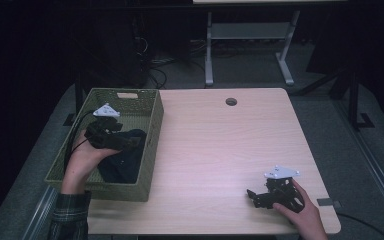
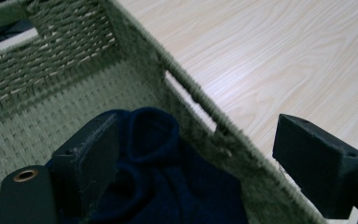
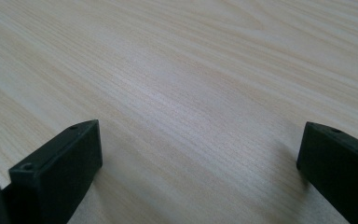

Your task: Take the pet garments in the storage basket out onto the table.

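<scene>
Woven green basket [image 2: 51, 74] | soft navy cloth [image 2: 168, 177] inside | left tool [image 2: 205, 154] apart | right tool [image 3: 198, 172] apart

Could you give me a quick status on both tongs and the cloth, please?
Left tongs open over the basket, straddling its wall. Right tongs open, resting on the table. Navy cloth in basket, not gripped.
</scene>
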`<state>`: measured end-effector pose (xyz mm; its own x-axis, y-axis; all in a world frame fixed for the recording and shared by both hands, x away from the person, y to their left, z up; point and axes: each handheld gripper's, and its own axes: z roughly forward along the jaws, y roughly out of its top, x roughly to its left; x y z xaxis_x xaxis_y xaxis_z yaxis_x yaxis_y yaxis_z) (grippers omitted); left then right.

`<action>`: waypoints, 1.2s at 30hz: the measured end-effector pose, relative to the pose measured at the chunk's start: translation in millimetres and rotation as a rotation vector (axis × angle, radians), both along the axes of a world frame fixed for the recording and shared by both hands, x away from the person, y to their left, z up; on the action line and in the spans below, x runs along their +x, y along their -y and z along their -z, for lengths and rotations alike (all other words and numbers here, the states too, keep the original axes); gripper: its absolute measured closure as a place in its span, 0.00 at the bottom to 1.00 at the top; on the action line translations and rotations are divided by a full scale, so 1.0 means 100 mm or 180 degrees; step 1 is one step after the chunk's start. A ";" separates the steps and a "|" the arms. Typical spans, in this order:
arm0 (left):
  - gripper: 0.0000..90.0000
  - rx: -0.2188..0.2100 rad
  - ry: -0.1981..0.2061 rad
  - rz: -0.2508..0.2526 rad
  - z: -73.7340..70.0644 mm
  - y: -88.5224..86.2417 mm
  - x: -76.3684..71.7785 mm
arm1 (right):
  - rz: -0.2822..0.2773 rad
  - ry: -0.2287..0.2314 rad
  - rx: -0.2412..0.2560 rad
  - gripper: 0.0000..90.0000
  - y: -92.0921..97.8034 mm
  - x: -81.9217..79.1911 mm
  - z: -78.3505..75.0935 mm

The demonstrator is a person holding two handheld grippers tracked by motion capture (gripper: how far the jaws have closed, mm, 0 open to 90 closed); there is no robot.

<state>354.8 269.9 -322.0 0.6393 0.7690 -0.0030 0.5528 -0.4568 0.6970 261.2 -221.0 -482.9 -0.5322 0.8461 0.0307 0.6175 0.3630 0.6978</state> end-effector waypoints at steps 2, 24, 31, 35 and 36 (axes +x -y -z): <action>0.16 0.0035 -0.0030 -0.0014 0.02 -0.03 0.01 | 0.0001 -0.0001 0.0001 0.00 0.00 0.00 0.00; 0.16 0.0212 -0.0308 -0.0052 0.37 -0.19 0.12 | 0.0000 0.0000 0.0000 0.00 0.00 0.00 0.00; 0.16 0.0362 -0.0441 0.0009 0.54 -0.20 0.14 | 0.0001 0.0000 0.0000 0.00 0.00 0.00 0.00; 0.16 0.0384 -0.0499 0.0058 0.60 -0.19 0.16 | 0.0005 0.0000 0.0002 0.00 0.00 0.00 0.00; 0.16 0.0390 -0.0504 0.0081 0.62 -0.19 0.17 | 0.0002 0.0000 0.0001 0.00 0.00 0.00 0.00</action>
<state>371.5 289.1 -384.1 0.6576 0.7533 -0.0125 0.6382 -0.5482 0.5406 261.1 -221.0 -482.8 -0.5316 0.8465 0.0310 0.6178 0.3624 0.6978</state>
